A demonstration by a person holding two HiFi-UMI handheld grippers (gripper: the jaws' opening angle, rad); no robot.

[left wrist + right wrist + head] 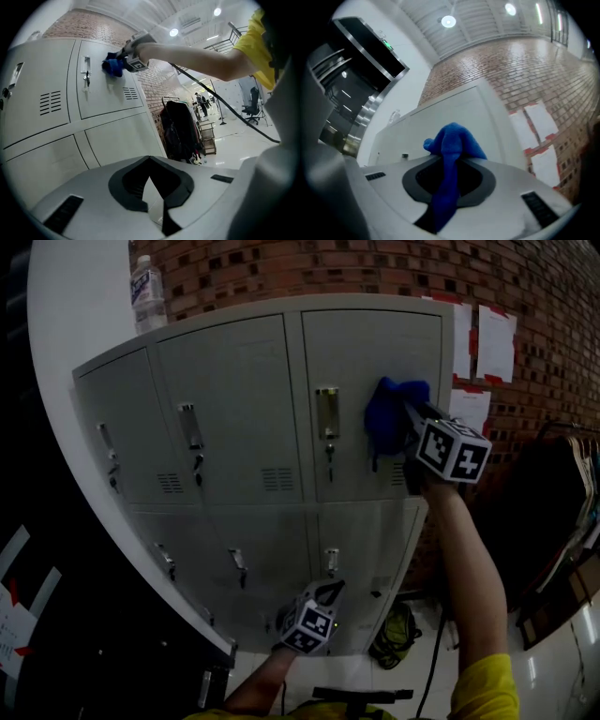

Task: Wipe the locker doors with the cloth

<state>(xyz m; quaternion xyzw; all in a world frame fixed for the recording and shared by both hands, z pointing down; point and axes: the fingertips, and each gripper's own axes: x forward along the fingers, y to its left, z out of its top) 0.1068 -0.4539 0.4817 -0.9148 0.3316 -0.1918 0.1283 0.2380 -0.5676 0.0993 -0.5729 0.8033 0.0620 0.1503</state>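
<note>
A bank of grey lockers (244,418) stands against a brick wall. My right gripper (401,409) is shut on a blue cloth (384,416) and holds it against the top right locker door (375,338), just right of that door's latch (327,413). In the right gripper view the cloth (452,145) hangs bunched between the jaws. The left gripper view shows the cloth (112,67) on the door from below. My left gripper (330,589) is low, in front of the bottom row of doors, jaws together and holding nothing.
A plastic bottle (147,292) stands on top of the lockers. Paper sheets (495,338) hang on the brick wall to the right. Dark garments on a rack (177,129) stand right of the lockers, and a yellow-green bag (398,634) lies on the floor below.
</note>
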